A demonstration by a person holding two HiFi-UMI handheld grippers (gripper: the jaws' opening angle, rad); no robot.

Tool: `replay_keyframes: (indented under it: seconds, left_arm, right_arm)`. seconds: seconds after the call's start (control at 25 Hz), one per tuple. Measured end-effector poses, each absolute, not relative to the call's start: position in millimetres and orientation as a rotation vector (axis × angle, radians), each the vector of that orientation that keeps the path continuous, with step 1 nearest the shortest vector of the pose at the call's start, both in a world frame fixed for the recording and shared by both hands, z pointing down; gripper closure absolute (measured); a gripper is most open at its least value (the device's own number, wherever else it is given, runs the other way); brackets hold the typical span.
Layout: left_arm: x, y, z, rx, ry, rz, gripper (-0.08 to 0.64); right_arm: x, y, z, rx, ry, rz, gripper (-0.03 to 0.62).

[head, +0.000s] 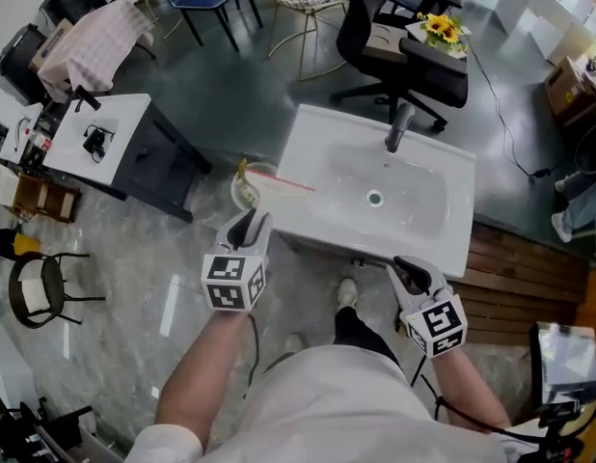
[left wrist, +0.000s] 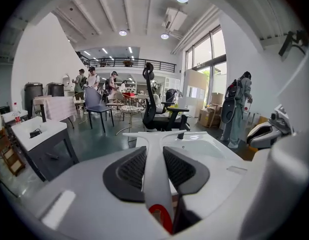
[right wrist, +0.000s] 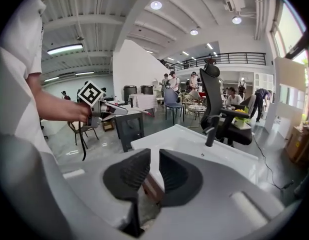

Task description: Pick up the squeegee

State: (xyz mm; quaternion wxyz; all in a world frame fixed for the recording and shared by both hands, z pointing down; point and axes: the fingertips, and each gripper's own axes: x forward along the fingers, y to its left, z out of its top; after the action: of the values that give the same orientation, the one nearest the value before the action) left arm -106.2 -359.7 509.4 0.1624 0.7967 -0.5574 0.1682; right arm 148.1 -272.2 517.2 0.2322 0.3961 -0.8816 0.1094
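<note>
Clamping the white T-shaped plastic squeegee [left wrist: 155,176] by its handle, your left gripper [head: 248,224] is grasping it squarely: the black ribbed pads are pressing on both sides of the stem, just above a red mark near the handle's end. The squeegee is sitting in the air at the near-left corner of the white ceramic washbasin [head: 450,244], its crossbar pointing out ahead over the basin's left edge and, as far as the views are showing, resting on nothing. Your right gripper [head: 412,270] is hovering by the basin's near-right edge, its pads standing a narrow slit apart with nothing between them. To my eye you are finishing the pick-up itself: the tool is looking free of any surface and the grip is looking centred. What you are needing next is only to keep that left squeeze steady and the handle from twisting between the pads, while keeping the crossbar clear of the dark upright tap [head: 399,126] and the basin rim.
</note>
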Motion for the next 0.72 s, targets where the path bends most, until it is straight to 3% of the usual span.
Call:
replay_keyframes:
  seconds: [0.72]
  left_arm:
    - [-166.4,-173.0,440.7,2.366,-1.508,0.368,0.448]
  right_arm:
    - [56.2,-147.2,499.5,1.088,-2.429,0.226,0.589]
